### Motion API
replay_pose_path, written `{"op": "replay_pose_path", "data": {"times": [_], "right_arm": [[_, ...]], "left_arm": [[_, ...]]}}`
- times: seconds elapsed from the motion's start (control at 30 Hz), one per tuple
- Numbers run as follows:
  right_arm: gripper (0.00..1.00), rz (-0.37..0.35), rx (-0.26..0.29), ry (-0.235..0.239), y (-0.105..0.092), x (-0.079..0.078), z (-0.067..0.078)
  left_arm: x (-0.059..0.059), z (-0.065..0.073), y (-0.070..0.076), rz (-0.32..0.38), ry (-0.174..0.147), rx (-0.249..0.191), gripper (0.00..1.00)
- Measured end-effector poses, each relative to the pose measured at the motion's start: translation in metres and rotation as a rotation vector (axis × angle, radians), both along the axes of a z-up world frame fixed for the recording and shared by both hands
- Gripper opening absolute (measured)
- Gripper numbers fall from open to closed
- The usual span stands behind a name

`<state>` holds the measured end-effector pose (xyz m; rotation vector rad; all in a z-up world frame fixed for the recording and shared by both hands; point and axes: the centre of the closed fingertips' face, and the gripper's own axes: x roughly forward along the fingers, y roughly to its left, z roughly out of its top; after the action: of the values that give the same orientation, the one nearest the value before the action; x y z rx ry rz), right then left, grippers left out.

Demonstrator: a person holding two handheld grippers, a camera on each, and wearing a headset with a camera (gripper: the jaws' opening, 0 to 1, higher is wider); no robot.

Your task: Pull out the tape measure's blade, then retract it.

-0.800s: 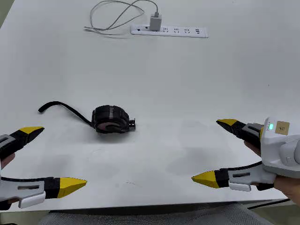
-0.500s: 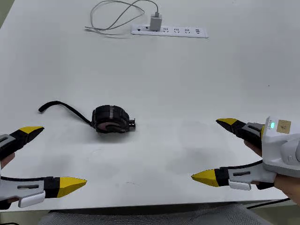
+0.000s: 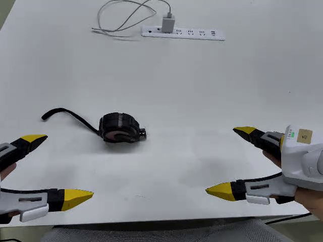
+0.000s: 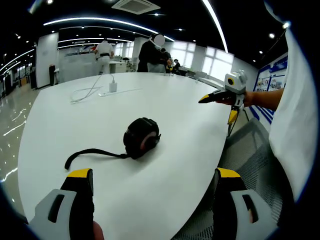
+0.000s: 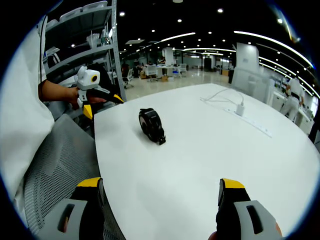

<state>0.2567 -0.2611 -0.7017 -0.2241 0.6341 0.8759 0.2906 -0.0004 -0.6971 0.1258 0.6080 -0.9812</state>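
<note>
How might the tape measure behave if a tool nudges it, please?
The tape measure has a rounded case, so it may rock or slide on the smooth table. Its strap lies curved, so it is probably floppy and would trail.

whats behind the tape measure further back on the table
Far behind the tape measure, a white power strip lies on the table, with a charger plugged in and its cable looping left. The tabletop under the case is covered.
</note>
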Motion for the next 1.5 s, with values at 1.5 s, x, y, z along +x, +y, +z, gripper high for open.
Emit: {"op": "replay_pose_path", "data": {"times": [1.5], "right_arm": [[0.89, 0.162, -0.069, 0.023, 0.022, 0.042, -0.021]], "left_arm": [[0.044, -0.024, -0.038, -0.283, -0.024, 0.165, 0.95]]}}
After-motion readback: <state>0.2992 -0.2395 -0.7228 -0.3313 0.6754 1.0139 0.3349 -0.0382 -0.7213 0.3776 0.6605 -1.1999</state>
